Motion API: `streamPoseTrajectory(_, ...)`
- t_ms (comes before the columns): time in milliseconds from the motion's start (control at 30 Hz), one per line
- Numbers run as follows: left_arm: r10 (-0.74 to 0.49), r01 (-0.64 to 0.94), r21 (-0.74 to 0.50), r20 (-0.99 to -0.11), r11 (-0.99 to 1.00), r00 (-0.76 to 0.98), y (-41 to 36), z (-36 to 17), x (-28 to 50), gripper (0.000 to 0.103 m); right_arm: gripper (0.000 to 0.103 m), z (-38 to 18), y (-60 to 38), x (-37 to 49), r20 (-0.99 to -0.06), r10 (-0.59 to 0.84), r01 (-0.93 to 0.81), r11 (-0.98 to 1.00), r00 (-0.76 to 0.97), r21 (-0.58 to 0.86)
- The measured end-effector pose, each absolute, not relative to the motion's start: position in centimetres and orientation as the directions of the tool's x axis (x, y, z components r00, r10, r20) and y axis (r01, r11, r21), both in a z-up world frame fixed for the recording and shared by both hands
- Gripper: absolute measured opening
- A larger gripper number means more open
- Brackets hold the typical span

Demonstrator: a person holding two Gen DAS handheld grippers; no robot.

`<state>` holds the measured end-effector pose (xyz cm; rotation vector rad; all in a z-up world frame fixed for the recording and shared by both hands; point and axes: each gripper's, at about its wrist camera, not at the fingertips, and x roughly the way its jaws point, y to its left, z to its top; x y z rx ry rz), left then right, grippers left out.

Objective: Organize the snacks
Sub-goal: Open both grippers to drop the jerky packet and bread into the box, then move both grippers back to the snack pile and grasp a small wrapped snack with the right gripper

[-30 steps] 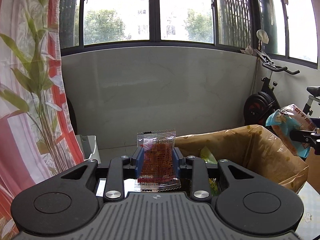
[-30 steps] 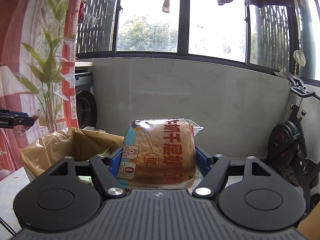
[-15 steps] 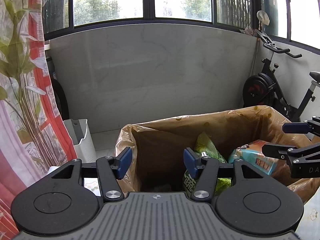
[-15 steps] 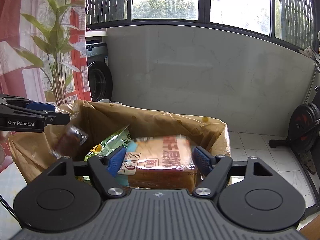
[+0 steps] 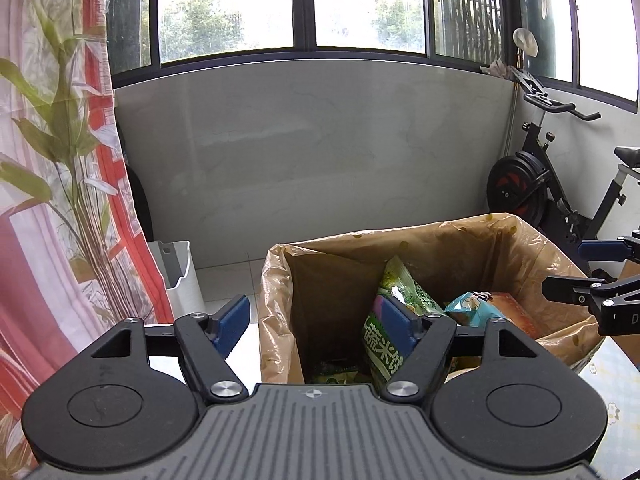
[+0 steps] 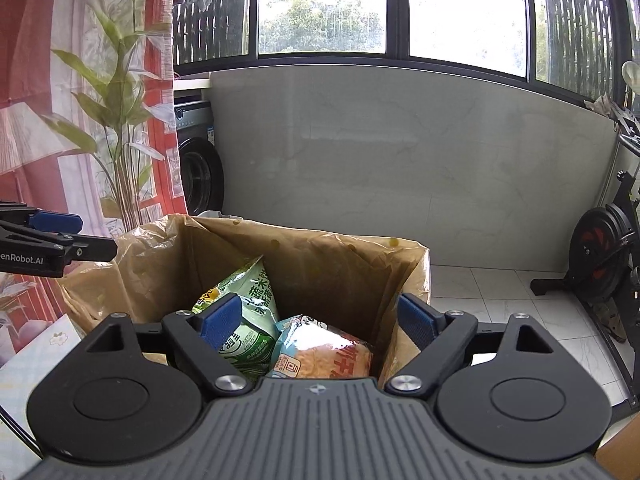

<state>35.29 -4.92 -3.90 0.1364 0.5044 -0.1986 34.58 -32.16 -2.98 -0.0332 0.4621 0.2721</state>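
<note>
Snacks now lie in lined box (image 6: 328, 256), both grippers' fingers emptied since before, apart, still opening

Both tools are opening and now empty: the left tool (image 5: 314, 326) has let go its red snack packet, the right tool (image 6: 320, 320) its bread bag (image 6: 324, 354), which lies in the lined box (image 6: 320, 256) at 6 o'clock.

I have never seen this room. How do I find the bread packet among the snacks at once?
Look below the wide window for the brown bag-lined box on the floor. Inside it, the bread packet lies flat at the near side, next to a green snack bag that stands upright. Only the bread packet shows golden-brown slices through clear wrap, with red characters and a light blue end.
</note>
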Motion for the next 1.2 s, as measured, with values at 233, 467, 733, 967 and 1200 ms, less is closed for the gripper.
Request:
streamPoseTrajectory(233, -0.169, 0.221, 0.054, -0.479, 0.974, 0.862, -3.3, -3.8, 31.3, 0.076, 0.087, -3.2, -32.7, 30.6, -0.430, 0.273, -0.272, 0.960, 0.860, 0.066)
streamPoseTrajectory(467, -0.142, 0.181, 0.033, -0.493, 0.983, 0.859, -1.7, -6.6, 27.7, 0.076, 0.087, -5.5, -33.3, 26.6, -0.419, 0.274, -0.249, 0.962, 0.866, 0.113)
streamPoseTrajectory(733, -0.105, 0.117, -0.017, -0.581, 0.993, 0.807, -0.3, -12.5, 25.1, 0.076, 0.083, -11.4, -32.8, 23.6, -0.529, 0.276, -0.251, 0.960, 0.802, 0.122)
streamPoseTrajectory(967, -0.093, 0.082, -0.047, -0.651, 0.995, 0.753, 0.9, -16.6, 23.4, 0.075, 0.055, -17.9, -33.2, 21.1, -0.691, 0.265, -0.231, 0.962, 0.672, 0.144)
streamPoseTrajectory(1200, -0.109, 0.075, -0.079, -0.699, 0.994, 0.706, 1.8, -18.9, 23.0, 0.074, 0.023, -21.7, -33.3, 20.3, -0.780, 0.251, -0.195, 0.966, 0.574, 0.168)
